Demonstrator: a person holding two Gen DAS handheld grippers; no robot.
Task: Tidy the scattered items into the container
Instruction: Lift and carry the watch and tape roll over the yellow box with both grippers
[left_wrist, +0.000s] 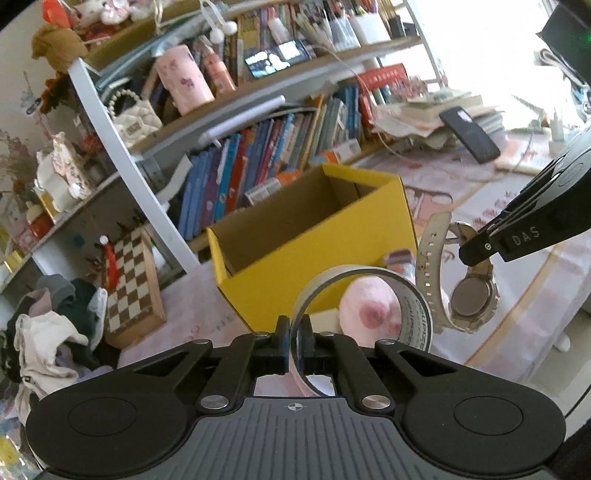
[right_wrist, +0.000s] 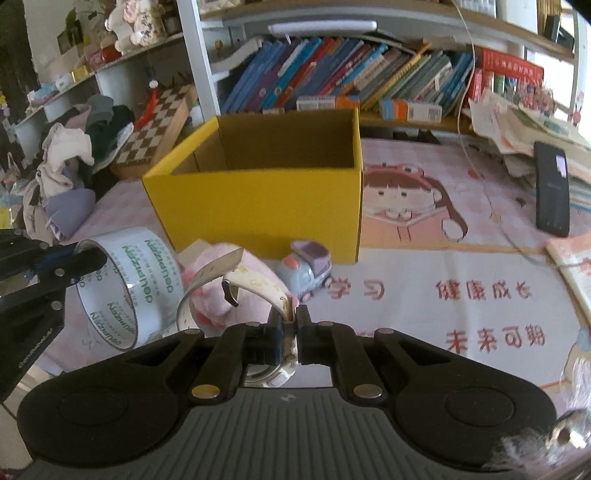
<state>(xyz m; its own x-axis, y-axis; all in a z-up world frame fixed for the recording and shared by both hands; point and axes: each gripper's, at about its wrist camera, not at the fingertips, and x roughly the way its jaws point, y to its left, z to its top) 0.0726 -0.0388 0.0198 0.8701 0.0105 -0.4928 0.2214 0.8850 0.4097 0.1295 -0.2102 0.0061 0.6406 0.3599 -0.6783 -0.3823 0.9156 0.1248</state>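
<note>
A yellow cardboard box (left_wrist: 295, 266) stands open-topped on the pink desk mat, its inside showing nothing. My left gripper (left_wrist: 295, 328) is shut on the rim of a clear tape roll (left_wrist: 415, 314), lifted just in front of the box. To its right, my right gripper (left_wrist: 471, 254) is shut on a white-strapped wristwatch (left_wrist: 472, 299) that hangs from it. In the right wrist view the right gripper (right_wrist: 290, 317) pinches the watch (right_wrist: 240, 277) by its strap, and the left gripper (right_wrist: 86, 264) holds the tape roll (right_wrist: 147, 273) before the box (right_wrist: 258, 206). A pink plush (right_wrist: 221, 295) and a toy train (right_wrist: 306, 269) lie by the box.
A chessboard (right_wrist: 159, 122) leans by a clothes pile (right_wrist: 74, 158) left of the box. Bookshelves (right_wrist: 332, 74) run behind it. A black phone (right_wrist: 552, 188) rests against stacked papers at the right, and a book lies at the mat's right edge.
</note>
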